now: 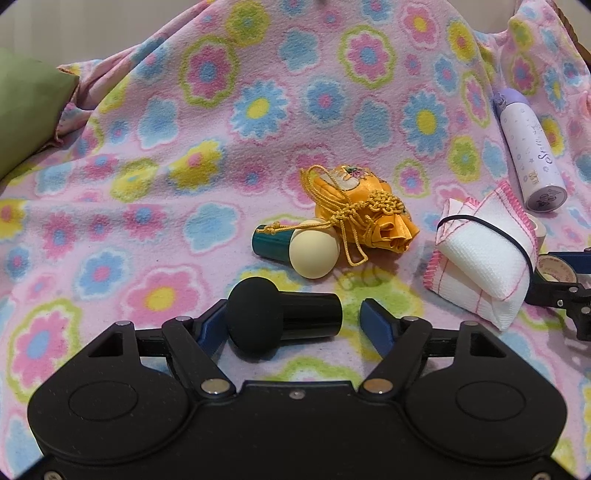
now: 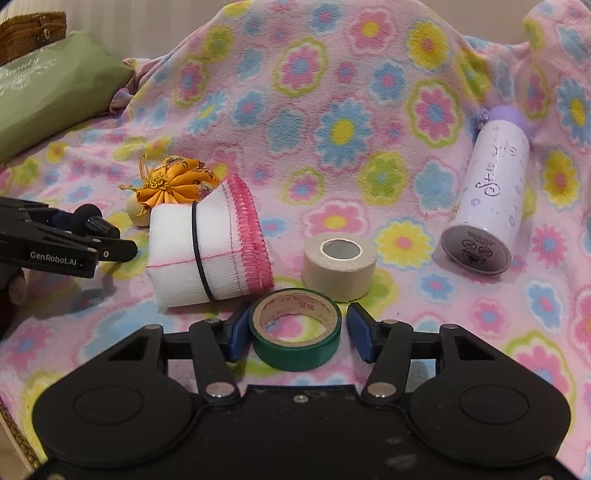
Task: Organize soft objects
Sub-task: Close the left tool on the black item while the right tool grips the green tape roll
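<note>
left gripper: half open around black puff; left pad touching foam head, right pad clear of handle end; not clamped
right gripper: narrowed around green tape; left pad at roll's wall, small gap at right pad; grip not sure
puff axis: lies flat across jaws, foam head left, handle right; closing squeezes lengthwise
tape axis: flat, hole up, centred between pads
cloth roll: white, pink hem, black band round it; just beyond right gripper, up-left; right hand nearer
pouch: orange, corded, mid blanket, beyond left gripper; touching cream puff
cream puff axis: handle pointing up-left, head toward left gripper
beige tape: just behind green tape, apart
bottle: lying far right, base toward camera
green cushion: far left, cut off by frame
hidden: cream puff mostly behind cloth roll in right view; basket corner only; no clear bin for sorting in view
guess: both closing for pick-up; left contact off-centre, puff may pivot
</note>
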{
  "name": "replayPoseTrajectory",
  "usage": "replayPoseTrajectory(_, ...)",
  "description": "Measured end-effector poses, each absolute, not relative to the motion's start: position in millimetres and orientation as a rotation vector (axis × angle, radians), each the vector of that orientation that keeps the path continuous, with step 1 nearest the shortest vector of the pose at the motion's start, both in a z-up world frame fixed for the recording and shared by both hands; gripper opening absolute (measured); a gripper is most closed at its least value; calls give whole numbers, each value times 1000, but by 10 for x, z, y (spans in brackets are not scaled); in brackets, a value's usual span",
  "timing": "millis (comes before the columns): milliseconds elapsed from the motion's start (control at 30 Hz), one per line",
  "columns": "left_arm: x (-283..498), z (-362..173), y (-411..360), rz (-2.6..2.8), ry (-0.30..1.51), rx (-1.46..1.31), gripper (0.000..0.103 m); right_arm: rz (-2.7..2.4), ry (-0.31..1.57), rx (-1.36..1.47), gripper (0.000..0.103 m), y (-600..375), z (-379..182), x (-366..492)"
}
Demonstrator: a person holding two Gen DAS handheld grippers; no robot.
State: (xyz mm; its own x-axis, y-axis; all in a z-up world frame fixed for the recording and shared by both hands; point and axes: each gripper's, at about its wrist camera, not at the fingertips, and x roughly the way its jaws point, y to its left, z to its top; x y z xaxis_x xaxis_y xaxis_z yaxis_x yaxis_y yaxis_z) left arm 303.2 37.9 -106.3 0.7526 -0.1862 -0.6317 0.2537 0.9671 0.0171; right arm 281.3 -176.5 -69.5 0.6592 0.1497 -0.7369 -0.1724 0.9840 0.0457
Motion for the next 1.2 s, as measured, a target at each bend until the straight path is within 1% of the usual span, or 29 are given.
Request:
replayPoseTrajectory(133,3017,-1057,382,-236,669,100,63,182,828,-29,53,-1765,-705,2810)
replayPoseTrajectory(300,3008,-1047,397,-220,662,98,57,174,827,-18,48,-1784,-697,2801)
replayPoseTrajectory(567,2979,-1018,312,-185,662,157,56,136,905,23,48,-1850,-576,2822)
replayPoseTrajectory(767,2940,-896,237,-161,724,169,55,62,985,74,48,-2048,-406,2794)
replayPoseTrajectory(867,2884,-756,208,-151,751,168,55,2,1052,165,48,-2237,-313,2803)
replayPoseTrajectory(967,2752,-505,188,-152,756,151,55,-29,1108,349,48,-2479,-208,2753)
replayPoseTrajectory(1033,2648,-330,187,-156,756,126,55,-40,1096,392,48,-2539,-97,2666)
replayPoseTrajectory(1200,2312,76,161,-147,798,78,55,-21,1011,389,48,-2427,343,2300)
